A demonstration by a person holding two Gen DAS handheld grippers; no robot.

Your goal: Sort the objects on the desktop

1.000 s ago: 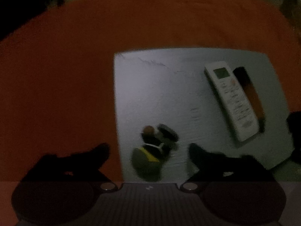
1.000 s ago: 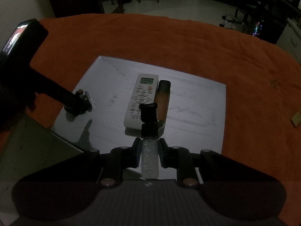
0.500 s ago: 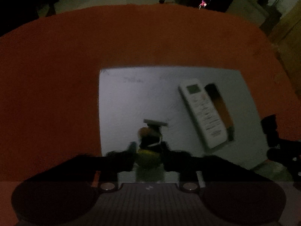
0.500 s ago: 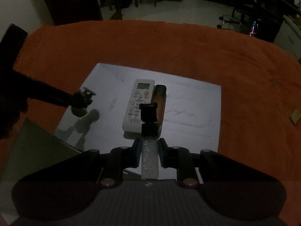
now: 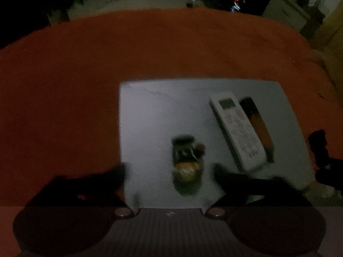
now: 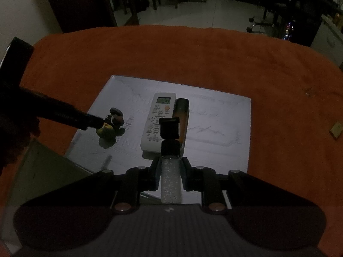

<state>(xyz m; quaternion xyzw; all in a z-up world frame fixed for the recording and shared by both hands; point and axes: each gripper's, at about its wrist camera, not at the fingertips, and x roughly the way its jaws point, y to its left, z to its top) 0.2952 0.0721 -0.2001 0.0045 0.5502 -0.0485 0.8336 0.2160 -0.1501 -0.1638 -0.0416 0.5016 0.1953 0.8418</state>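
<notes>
A small yellow, green and black toy figure lies on the white sheet, blurred in the left wrist view. My left gripper is open, its dark fingers standing apart on either side of the toy. In the right wrist view the left gripper reaches in from the left and ends right at the toy. My right gripper is shut on a glittery tube with a black cap, held above the sheet's near edge.
A white remote and a dark brown-orange oblong case lie side by side on the sheet. Orange cloth covers the table. A small tan piece sits far right. A grey-green board lies at the near left.
Half a second ago my left gripper was shut on the toy and holding it up. Now it is open and the toy lies on the sheet, turned round. The right gripper keeps its tube.
</notes>
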